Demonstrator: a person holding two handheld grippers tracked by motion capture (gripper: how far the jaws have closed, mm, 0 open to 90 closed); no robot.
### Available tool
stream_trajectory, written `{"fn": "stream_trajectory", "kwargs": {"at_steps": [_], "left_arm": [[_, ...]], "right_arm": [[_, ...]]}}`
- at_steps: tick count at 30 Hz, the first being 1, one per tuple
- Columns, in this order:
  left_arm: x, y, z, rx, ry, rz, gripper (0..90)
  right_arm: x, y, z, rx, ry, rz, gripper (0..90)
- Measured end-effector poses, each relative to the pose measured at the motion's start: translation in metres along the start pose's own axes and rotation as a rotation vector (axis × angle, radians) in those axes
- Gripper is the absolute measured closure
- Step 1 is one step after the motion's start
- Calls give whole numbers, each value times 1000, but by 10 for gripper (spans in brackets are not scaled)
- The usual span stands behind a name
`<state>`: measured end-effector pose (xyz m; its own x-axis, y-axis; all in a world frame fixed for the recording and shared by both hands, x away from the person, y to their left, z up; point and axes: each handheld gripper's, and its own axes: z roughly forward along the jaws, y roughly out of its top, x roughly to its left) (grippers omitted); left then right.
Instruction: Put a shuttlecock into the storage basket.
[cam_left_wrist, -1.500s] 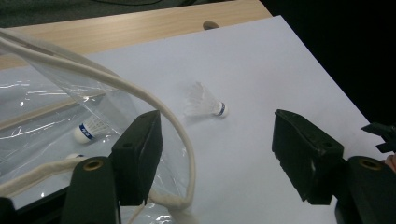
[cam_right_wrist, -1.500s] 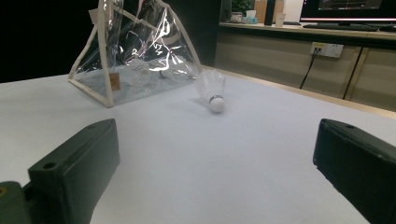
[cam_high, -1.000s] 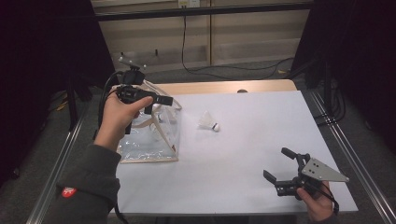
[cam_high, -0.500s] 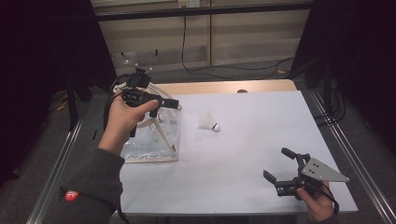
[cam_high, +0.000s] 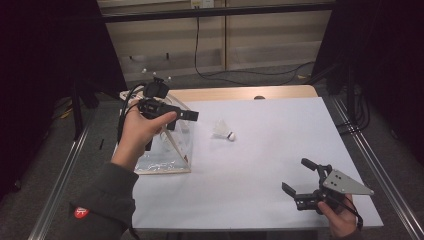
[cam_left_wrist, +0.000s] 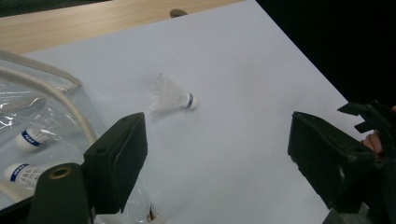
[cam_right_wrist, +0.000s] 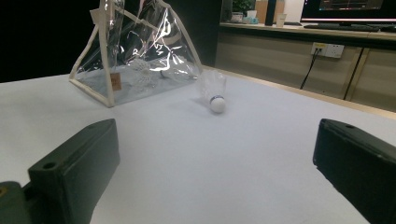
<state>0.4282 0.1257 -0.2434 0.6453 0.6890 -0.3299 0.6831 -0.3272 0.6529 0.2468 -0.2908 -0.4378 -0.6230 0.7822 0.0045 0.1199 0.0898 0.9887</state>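
- One white feathered shuttlecock with a blue-banded cork (cam_high: 223, 131) lies on its side on the white table sheet (cam_high: 260, 165), just right of the clear plastic pouch with cream piping (cam_high: 167, 150).
- Left gripper (cam_high: 181, 119) hangs above that pouch, its jaws wide apart and just been opening, nothing between them (the shuttlecock sits well beyond them in the left gripper view (cam_left_wrist: 170, 95)).
- Two more shuttlecocks with blue lettering (cam_left_wrist: 28, 156) rest inside the pouch.
- Right gripper (cam_high: 298, 176) sits low at the table's near right corner, jaws spread, empty, well apart from the loose shuttlecock (cam_right_wrist: 214, 93).
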Motion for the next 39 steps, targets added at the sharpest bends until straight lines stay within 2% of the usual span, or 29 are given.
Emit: {"fn": "stream_trajectory", "kwargs": {"at_steps": [6,21,29,39], "left_arm": [[-5,-2,3,4,-12,12,189],[-7,-12,16,4,-32,10,181],[-7,-19,28,12,-59,5,168],[-9,-25,41,10,-66,2,162]], "right_arm": [[0,0,0,2,0,-2,2],[0,0,0,0,1,-1,2],[1,0,0,2,1,0,2],[0,0,0,0,2,-4,3]]}}
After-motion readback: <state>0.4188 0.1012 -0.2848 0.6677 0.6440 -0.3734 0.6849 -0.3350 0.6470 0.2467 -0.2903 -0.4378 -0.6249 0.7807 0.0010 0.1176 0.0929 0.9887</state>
